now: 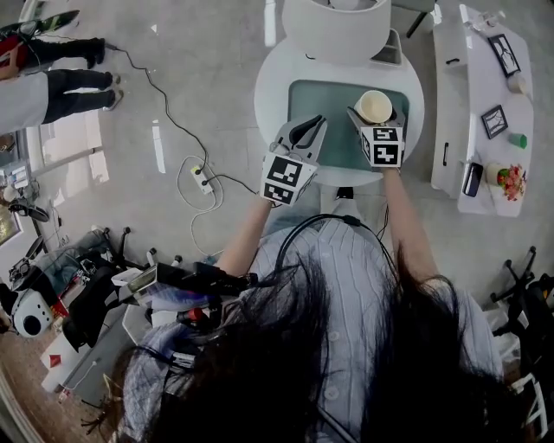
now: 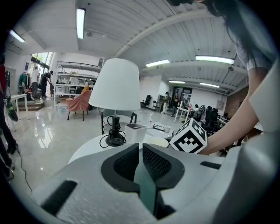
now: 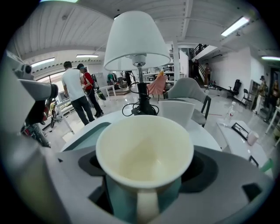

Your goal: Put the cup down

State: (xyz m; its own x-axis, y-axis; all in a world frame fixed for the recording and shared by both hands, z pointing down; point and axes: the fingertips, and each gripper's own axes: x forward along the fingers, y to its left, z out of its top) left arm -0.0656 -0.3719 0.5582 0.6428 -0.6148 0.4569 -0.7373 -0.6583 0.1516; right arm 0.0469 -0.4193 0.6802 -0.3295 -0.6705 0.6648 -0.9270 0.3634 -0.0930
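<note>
An empty cream cup (image 1: 375, 106) sits between the jaws of my right gripper (image 1: 377, 119), over the right part of the teal mat (image 1: 325, 99) on the round white table (image 1: 273, 86). In the right gripper view the cup (image 3: 144, 144) fills the middle, upright, with its handle toward the camera, and the right gripper (image 3: 144, 177) is shut on its sides. Whether the cup touches the mat cannot be told. My left gripper (image 1: 310, 126) hovers over the mat's near left edge. The left gripper (image 2: 141, 154) is shut with nothing in it.
A white-shaded lamp (image 1: 338, 26) with a coiled cord stands at the table's far side, next to a small white box (image 1: 387, 52). A white side table (image 1: 467, 86) with frames is at the right. A power strip (image 1: 201, 179) lies on the floor. People (image 3: 76, 94) stand beyond.
</note>
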